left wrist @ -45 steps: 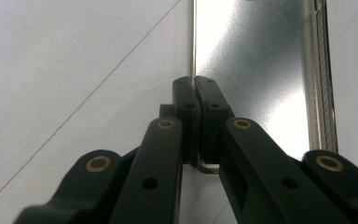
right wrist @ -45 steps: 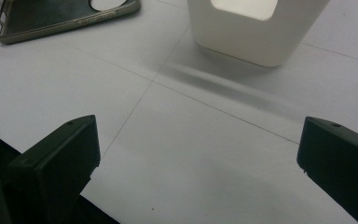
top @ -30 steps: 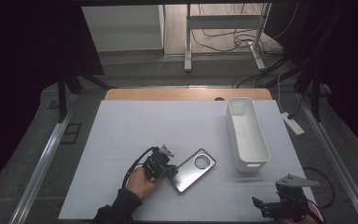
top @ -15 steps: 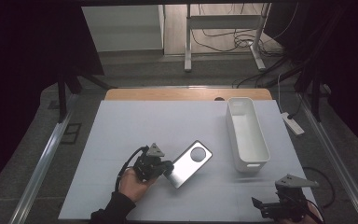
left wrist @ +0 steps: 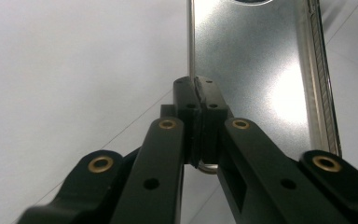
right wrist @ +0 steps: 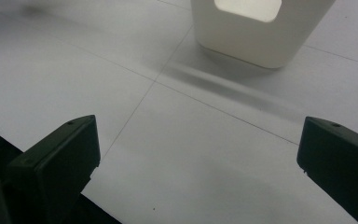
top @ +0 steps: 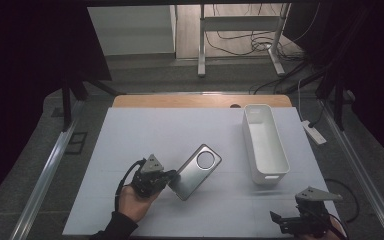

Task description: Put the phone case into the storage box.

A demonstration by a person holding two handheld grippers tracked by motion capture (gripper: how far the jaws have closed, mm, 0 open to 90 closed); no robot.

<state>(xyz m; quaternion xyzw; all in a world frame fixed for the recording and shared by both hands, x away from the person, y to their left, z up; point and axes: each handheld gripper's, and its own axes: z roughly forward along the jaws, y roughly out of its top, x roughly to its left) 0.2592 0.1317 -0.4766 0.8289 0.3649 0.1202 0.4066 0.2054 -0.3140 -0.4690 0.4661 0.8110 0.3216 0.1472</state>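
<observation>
At the near edge, the right gripper (top: 300,220) is idling with its jaws spread wide. The left gripper (top: 166,179) is pinching the near edge of the silver phone case (top: 196,171), which has just risen off the white table (top: 130,135) and shifted toward the white bin (top: 265,145) farther off, likely its destination.

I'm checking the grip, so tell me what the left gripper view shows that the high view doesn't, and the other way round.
Left gripper view: jaws pinched shut on the silver phone case's thin edge. High view: the white bin, the right gripper at the near table edge, and the left gripper in a hand. Both: case over the white table sheet.
</observation>
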